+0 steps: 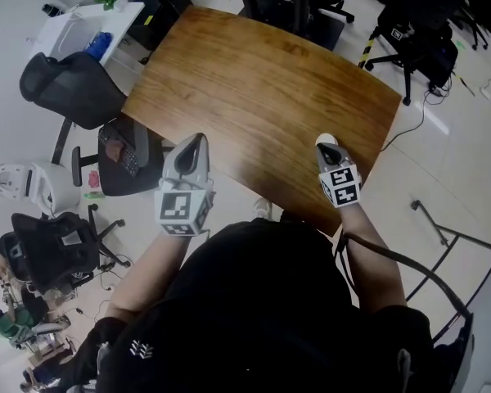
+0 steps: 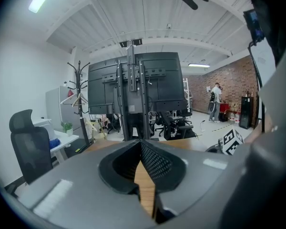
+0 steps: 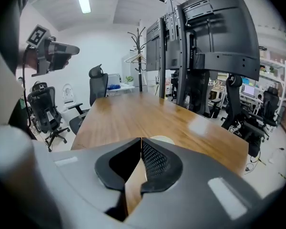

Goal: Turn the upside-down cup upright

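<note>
**Both tongs closed, cup at R tips**

Your R gripper (image 3: 141, 140): jaws shut tip to tip. The pale round cup (image 3: 163, 139) sits right at the tips, partly behind the R jaw. Pinched or just touching, can't tell; which way up, can't tell. Your L gripper (image 2: 141, 143): closed, empty, by the near-left edge of the wood table (image 1: 262, 88). Office chair (image 1: 69, 88) off the table's left, screens on stand (image 3: 205, 37) at the far end.

The cup (image 3: 163, 139) is largely hidden behind the right gripper (image 3: 141, 141); only a pale rounded edge is seen, so upright or inverted cannot be told. The table's (image 1: 262, 80) near edge is covered by the person (image 1: 254, 309).
</note>
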Demonstrator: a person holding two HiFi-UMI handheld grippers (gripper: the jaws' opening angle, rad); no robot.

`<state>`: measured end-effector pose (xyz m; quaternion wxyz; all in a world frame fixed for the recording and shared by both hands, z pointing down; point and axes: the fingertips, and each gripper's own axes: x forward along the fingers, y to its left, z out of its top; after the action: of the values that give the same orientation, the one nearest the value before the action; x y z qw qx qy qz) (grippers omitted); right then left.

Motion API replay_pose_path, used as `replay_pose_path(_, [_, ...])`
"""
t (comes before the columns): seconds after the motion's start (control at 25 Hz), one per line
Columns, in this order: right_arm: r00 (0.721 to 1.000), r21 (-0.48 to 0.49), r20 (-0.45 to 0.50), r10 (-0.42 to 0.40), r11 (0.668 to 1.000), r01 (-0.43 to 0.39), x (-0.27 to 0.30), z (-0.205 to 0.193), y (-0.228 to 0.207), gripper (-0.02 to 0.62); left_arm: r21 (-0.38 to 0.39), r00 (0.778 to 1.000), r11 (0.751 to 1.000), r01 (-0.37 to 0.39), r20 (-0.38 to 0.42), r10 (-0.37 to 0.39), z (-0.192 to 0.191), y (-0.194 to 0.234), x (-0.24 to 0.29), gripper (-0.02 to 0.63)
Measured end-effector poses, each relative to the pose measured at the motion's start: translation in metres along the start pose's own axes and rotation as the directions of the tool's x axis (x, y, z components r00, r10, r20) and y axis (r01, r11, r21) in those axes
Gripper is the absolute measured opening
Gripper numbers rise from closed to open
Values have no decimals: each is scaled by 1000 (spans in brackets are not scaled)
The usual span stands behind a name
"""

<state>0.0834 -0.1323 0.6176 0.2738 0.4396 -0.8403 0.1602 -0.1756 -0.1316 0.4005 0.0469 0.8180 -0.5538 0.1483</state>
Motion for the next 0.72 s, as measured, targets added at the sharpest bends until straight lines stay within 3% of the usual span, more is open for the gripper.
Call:
replay_pose_path(0.28, [1000, 36, 16, 4, 999, -4, -1, -8, 4, 9, 3, 1000, 1000, 24, -1, -24, -1, -6, 6, 0])
replay_pose_path(0.36, [999, 42, 50, -7, 999, 5, -7, -1, 3, 46, 19, 999, 999, 45, 0, -45, -2, -12, 9, 0])
replay_pose_path(0.48, [988, 29, 145, -58, 998, 54, -27, 21, -1, 63, 58, 992, 991, 121, 14, -122, 4, -36, 19, 0])
replay_pose_path(0.6, [962, 27, 240, -133, 991, 131, -54, 53, -5, 40, 71, 978, 976, 204, 20, -206, 7, -62, 36, 0])
replay_pose_path(0.64, [953, 25, 258, -157, 988, 155, -62, 64, -5, 2, 77, 970, 968, 240, 15, -241, 7, -72, 43, 0])
replay_pose_path(0.72, [937, 32, 287, -200, 979, 200, -77, 79, -4, 1, 94, 944, 940, 327, 5, -329, 7, -102, 55, 0])
